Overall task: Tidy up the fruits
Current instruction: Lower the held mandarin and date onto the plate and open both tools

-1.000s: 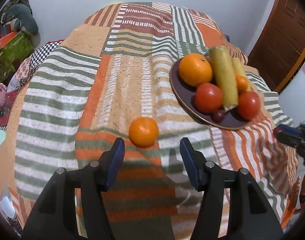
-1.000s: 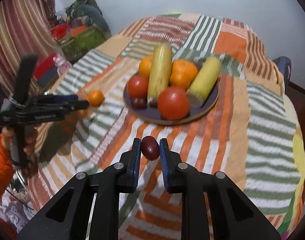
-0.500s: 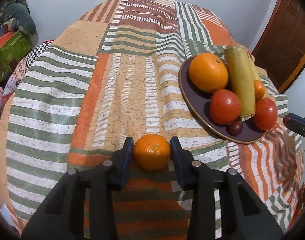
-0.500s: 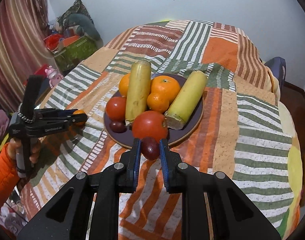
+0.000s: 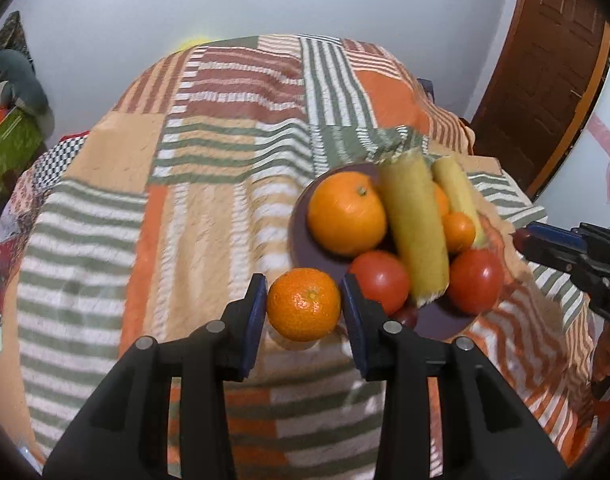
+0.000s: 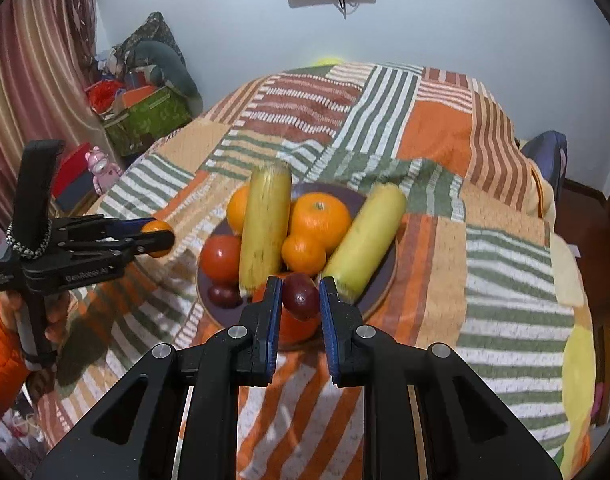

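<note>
My left gripper [image 5: 303, 309] is shut on a small mandarin [image 5: 303, 309] and holds it in the air just left of the dark plate [image 5: 305, 236]. In the right wrist view the same mandarin [image 6: 157, 238] shows in the left gripper [image 6: 161, 240], left of the plate [image 6: 385, 272]. My right gripper [image 6: 301, 296] is shut on a dark red plum [image 6: 300, 295] above the plate's near edge. On the plate lie two corn cobs [image 6: 265, 232], oranges [image 6: 320, 216], red tomatoes [image 6: 221, 252] and another plum [image 6: 224, 295].
A striped patchwork cloth [image 6: 505, 280] covers the round table. Boxes and toys [image 6: 145, 112] are piled at the left by a curtain. A wooden door [image 5: 545, 80] stands at the right. A hand in an orange sleeve [image 6: 1, 344] holds the left gripper.
The left gripper closed on the mandarin, lifted it off the cloth and carried it toward the plate. The right gripper brought the plum from the bare cloth to the plate's near edge.
</note>
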A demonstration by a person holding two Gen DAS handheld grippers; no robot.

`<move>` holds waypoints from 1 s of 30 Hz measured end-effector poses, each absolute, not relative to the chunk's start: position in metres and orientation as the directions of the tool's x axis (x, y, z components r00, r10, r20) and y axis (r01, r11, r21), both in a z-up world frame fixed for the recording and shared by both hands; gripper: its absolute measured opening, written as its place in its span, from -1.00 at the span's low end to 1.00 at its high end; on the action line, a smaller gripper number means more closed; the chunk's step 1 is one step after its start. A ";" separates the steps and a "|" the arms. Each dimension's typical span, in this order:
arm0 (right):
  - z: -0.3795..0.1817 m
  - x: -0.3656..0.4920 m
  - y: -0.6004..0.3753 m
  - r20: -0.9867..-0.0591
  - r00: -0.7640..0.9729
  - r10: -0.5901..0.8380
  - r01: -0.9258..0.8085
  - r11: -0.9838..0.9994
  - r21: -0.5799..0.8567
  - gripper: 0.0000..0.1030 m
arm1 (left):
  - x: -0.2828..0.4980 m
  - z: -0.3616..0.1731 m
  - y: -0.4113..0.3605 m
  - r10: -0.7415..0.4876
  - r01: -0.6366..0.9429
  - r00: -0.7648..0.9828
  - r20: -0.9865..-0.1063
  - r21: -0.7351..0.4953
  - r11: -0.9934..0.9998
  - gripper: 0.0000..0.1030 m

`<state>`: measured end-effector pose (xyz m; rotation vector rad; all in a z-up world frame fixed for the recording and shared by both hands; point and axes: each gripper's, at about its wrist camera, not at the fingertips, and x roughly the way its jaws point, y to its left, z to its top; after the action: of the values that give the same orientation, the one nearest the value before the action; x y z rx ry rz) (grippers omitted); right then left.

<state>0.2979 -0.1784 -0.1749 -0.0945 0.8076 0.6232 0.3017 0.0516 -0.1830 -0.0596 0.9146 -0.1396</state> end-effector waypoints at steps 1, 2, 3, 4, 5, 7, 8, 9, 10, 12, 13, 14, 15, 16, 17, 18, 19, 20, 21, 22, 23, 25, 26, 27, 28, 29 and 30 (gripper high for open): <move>-0.174 0.300 -0.176 -0.697 0.526 0.486 -0.557 0.817 0.149 -0.66 | 0.306 -0.184 0.050 -0.151 0.096 0.598 -0.787 -0.117 0.989 -0.27; -0.174 0.302 -0.175 -0.696 0.528 0.486 -0.559 0.816 0.146 -0.66 | 0.312 -0.186 0.049 -0.156 0.096 0.593 -0.790 -0.124 0.988 -0.27; -0.174 0.304 -0.172 -0.695 0.532 0.484 -0.561 0.816 0.139 -0.66 | 0.316 -0.187 0.048 -0.160 0.095 0.590 -0.791 -0.129 0.987 -0.27; -0.173 0.305 -0.170 -0.693 0.536 0.481 -0.563 0.816 0.132 -0.66 | 0.322 -0.189 0.048 -0.162 0.091 0.585 -0.795 -0.135 0.987 -0.27; -0.174 0.307 -0.169 -0.685 0.553 0.474 -0.558 0.822 0.118 -0.66 | 0.326 -0.191 0.048 -0.163 0.086 0.580 -0.799 -0.139 0.987 -0.27; -0.175 0.313 -0.167 -0.687 0.561 0.462 -0.552 0.827 0.106 -0.66 | 0.332 -0.195 0.049 -0.164 0.078 0.572 -0.804 -0.146 0.986 -0.27; -0.176 0.316 -0.167 -0.689 0.561 0.459 -0.549 0.829 0.106 -0.66 | 0.335 -0.197 0.049 -0.166 0.075 0.568 -0.806 -0.151 0.986 -0.27; -0.177 0.320 -0.166 -0.692 0.561 0.455 -0.545 0.832 0.106 -0.66 | 0.338 -0.199 0.049 -0.173 0.073 0.560 -0.810 -0.160 0.984 -0.27; -0.178 0.325 -0.167 -0.694 0.563 0.449 -0.539 0.836 0.103 -0.66 | 0.341 -0.201 0.049 -0.183 0.075 0.555 -0.812 -0.170 0.983 -0.27; -0.181 0.331 -0.166 -0.698 0.568 0.437 -0.533 0.841 0.094 -0.66 | 0.343 -0.203 0.047 -0.193 0.082 0.550 -0.813 -0.178 0.981 -0.27; -0.182 0.335 -0.166 -0.700 0.567 0.435 -0.532 0.842 0.092 -0.66 | 0.343 -0.204 0.045 -0.194 0.087 0.549 -0.813 -0.176 0.981 -0.27; -0.183 0.338 -0.165 -0.702 0.564 0.435 -0.532 0.842 0.094 -0.66 | 0.343 -0.203 0.044 -0.185 0.087 0.553 -0.812 -0.165 0.982 -0.27; -0.184 0.341 -0.165 -0.705 0.560 0.435 -0.532 0.841 0.097 -0.66 | 0.343 -0.203 0.043 -0.183 0.092 0.555 -0.811 -0.158 0.983 -0.27; -0.186 0.345 -0.164 -0.709 0.553 0.437 -0.532 0.840 0.103 -0.66 | 0.344 -0.203 0.042 -0.180 0.094 0.555 -0.812 -0.154 0.984 -0.27; -0.187 0.347 -0.164 -0.712 0.549 0.439 -0.533 0.839 0.107 -0.66 | 0.344 -0.203 0.042 -0.180 0.096 0.554 -0.813 -0.153 0.984 -0.27; -0.189 0.349 -0.163 -0.715 0.544 0.439 -0.534 0.839 0.109 -0.66 | 0.345 -0.203 0.043 -0.184 0.097 0.550 -0.814 -0.157 0.983 -0.24; -0.191 0.351 -0.163 -0.720 0.539 0.437 -0.531 0.840 0.111 -0.66 | 0.346 -0.203 0.043 -0.185 0.094 0.546 -0.817 -0.160 0.983 -0.21; -0.193 0.352 -0.163 -0.724 0.535 0.435 -0.528 0.841 0.115 -0.66 | 0.346 -0.203 0.044 -0.185 0.091 0.545 -0.818 -0.162 0.983 -0.14; -0.194 0.353 -0.163 -0.725 0.531 0.439 -0.528 0.840 0.122 -0.64 | 0.347 -0.203 0.045 -0.187 0.088 0.546 -0.817 -0.166 0.982 -0.08; -0.193 0.355 -0.164 -0.727 0.526 0.441 -0.527 0.840 0.129 -0.60 | 0.347 -0.202 0.046 -0.194 0.089 0.548 -0.814 -0.174 0.981 0.06; -0.193 0.355 -0.166 -0.730 0.525 0.437 -0.520 0.844 0.131 -0.48 | 0.347 -0.201 0.047 -0.199 0.090 0.552 -0.810 -0.179 0.980 0.15; -0.190 0.356 -0.170 -0.727 0.517 0.451 -0.512 0.844 0.159 -0.22 | 0.343 -0.197 0.047 -0.196 0.090 0.563 -0.803 -0.176 0.980 0.16; -0.188 0.354 -0.172 -0.721 0.521 0.456 -0.509 0.845 0.166 -0.19 | 0.341 -0.194 0.046 -0.195 0.094 0.568 -0.800 -0.172 0.981 0.16; -0.186 0.352 -0.173 -0.719 0.525 0.455 -0.508 0.846 0.164 -0.19 | 0.337 -0.189 0.045 -0.191 0.096 0.578 -0.793 -0.167 0.981 0.16; -0.183 0.349 -0.174 -0.718 0.531 0.450 -0.508 0.847 0.156 -0.19 | 0.334 -0.184 0.045 -0.186 0.095 0.588 -0.787 -0.161 0.982 0.16; -0.178 0.346 -0.176 -0.713 0.544 0.442 -0.503 0.852 0.144 -0.19 | 0.328 -0.176 0.045 -0.181 0.094 0.603 -0.777 -0.156 0.983 0.16; -0.174 0.342 -0.178 -0.707 0.558 0.435 -0.498 0.857 0.134 -0.19 | 0.324 -0.169 0.044 -0.179 0.093 0.615 -0.768 -0.154 0.984 0.16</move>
<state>0.3418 -0.1781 -0.1739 -0.0846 0.8092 0.5512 0.3237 0.0443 -0.1695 -0.1025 0.8950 -0.1572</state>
